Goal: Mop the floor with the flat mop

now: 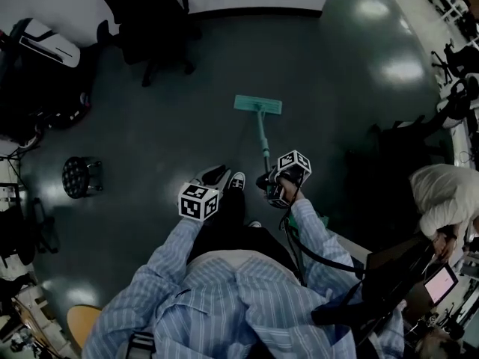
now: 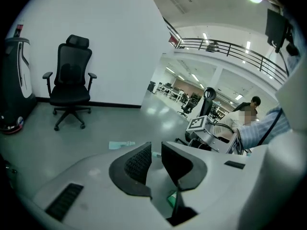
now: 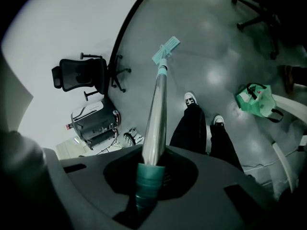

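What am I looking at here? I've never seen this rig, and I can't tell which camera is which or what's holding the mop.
There is no robot here. A person in a striped shirt carries a hand-held gripper in each hand. The top-down picture comes from a camera on the person's head. The other two cameras ride on the grippers and look along their jaws. The right gripper is clamped on the handle of the flat mop. The mop's teal head lies flat on the dark floor, ahead of the person's shoes. The left gripper grips nothing; its jaws are apart, and it sits left of the handle. A black office chair stands by the wall.
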Motion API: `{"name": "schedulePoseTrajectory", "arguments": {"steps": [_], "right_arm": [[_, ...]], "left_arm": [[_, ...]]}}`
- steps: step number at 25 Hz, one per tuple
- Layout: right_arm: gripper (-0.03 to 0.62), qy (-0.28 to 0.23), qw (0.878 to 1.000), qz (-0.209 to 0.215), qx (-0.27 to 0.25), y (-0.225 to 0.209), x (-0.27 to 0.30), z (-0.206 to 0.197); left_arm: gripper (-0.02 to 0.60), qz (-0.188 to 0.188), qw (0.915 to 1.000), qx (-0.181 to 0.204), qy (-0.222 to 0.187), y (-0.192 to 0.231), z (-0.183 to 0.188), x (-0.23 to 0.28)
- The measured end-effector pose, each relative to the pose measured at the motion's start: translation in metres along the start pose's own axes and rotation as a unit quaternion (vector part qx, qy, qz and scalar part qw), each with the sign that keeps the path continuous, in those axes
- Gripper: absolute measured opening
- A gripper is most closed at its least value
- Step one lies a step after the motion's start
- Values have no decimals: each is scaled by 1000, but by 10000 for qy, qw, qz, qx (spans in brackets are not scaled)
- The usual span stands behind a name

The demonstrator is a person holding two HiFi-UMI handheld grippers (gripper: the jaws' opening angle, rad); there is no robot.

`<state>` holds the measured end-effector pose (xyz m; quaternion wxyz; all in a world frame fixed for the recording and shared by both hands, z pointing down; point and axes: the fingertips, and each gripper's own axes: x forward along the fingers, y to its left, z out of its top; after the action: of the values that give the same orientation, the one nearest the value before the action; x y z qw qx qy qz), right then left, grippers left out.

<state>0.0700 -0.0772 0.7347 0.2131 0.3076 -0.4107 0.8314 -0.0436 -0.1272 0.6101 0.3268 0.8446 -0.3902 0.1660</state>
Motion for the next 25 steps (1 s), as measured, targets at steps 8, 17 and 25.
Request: {"name": "schedulePoseTrajectory", "arguments": {"steps": [8,17,25], "right_arm": [[44,114,9999,15,29,-73,0,-100],[44,159,9997,-139,-130,-140,7,-180],[44,200,9997,-107,-119,-165,11,-230]], "left_arm": [[69,45,9997,18,-219,-53,-34,-47],[69,-8,9991,162,-385,-106,-81,-87],[69,-57,9994,147,-300,-130,-117,-114]]}}
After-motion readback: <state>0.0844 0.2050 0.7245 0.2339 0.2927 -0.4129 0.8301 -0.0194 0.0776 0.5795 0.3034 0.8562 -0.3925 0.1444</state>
